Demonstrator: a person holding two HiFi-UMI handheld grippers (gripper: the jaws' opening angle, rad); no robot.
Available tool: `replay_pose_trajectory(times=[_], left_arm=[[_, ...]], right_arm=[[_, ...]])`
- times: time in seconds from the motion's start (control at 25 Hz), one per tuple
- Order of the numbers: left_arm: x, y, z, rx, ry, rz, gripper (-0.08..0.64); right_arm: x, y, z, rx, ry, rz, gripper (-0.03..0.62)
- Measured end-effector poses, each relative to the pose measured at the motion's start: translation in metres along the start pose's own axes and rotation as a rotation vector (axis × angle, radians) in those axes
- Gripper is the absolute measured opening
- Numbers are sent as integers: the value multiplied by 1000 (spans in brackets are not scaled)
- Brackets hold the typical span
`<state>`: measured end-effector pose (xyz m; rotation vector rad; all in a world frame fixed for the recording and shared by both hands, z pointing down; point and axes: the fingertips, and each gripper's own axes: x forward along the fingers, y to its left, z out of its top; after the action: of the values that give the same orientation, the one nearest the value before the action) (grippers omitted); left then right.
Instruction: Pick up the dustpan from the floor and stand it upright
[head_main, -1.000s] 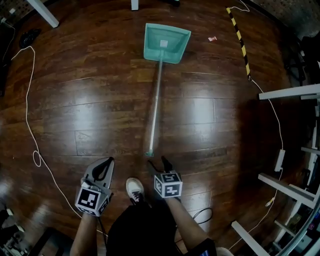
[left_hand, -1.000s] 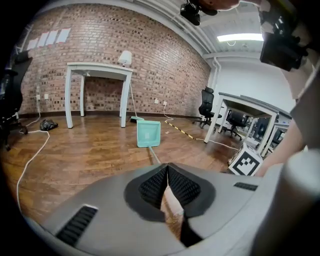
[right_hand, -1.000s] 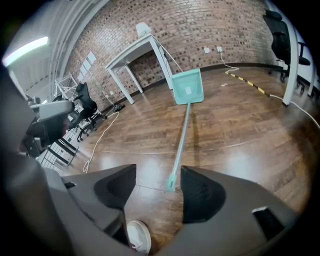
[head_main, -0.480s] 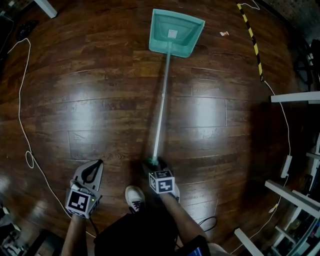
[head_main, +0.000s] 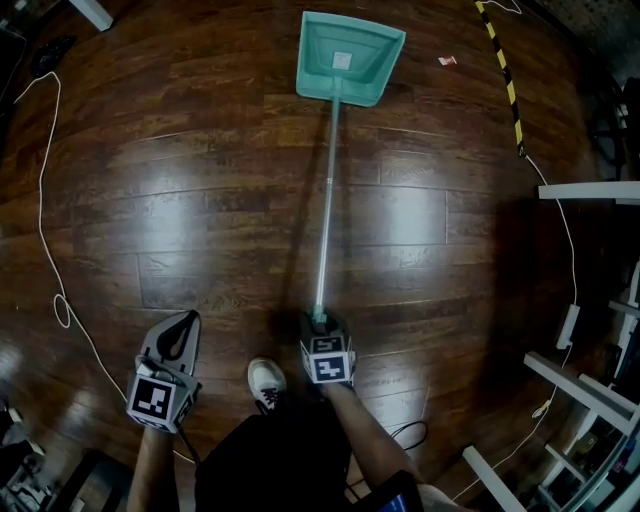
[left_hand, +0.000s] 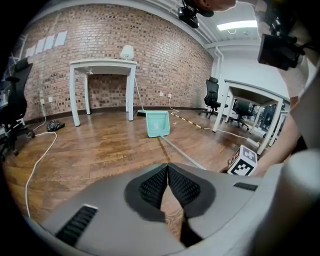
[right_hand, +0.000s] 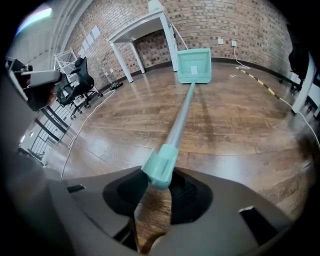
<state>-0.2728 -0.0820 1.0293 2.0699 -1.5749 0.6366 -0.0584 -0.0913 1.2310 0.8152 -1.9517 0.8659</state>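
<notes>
On the floor there were one dustpan (head_main: 349, 58), two white cables (head_main: 40, 200) (head_main: 566, 250), one yellow-black striped strip (head_main: 504, 80), one small scrap (head_main: 446, 61) and one white shoe (head_main: 266, 381).

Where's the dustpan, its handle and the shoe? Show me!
dustpan (head_main: 348, 58), head view, on the middle of the green scoop.
handle (right_hand: 159, 166), right gripper view, on its green end cap.
shoe (head_main: 266, 380), head view, on the white toe.

we see a wooden floor (head_main: 200, 200) with a white cable (head_main: 40, 215) trailing down its left side. a yellow-and-black striped strip (head_main: 505, 80) lies at upper right, a red scrap (head_main: 447, 61) near it, and a white table (left_hand: 102, 64) stands against a brick wall (left_hand: 165, 55).
</notes>
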Motion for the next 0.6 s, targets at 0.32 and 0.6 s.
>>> replay_pose_trajectory(times=[0.32, 0.6], left_arm=[[-29, -31, 88, -48, -23, -35, 9], [-70, -42, 182, -70, -40, -33, 8]], right_arm=[[-102, -10, 39, 14, -14, -33, 127], [-202, -3, 75, 48, -12, -36, 129]])
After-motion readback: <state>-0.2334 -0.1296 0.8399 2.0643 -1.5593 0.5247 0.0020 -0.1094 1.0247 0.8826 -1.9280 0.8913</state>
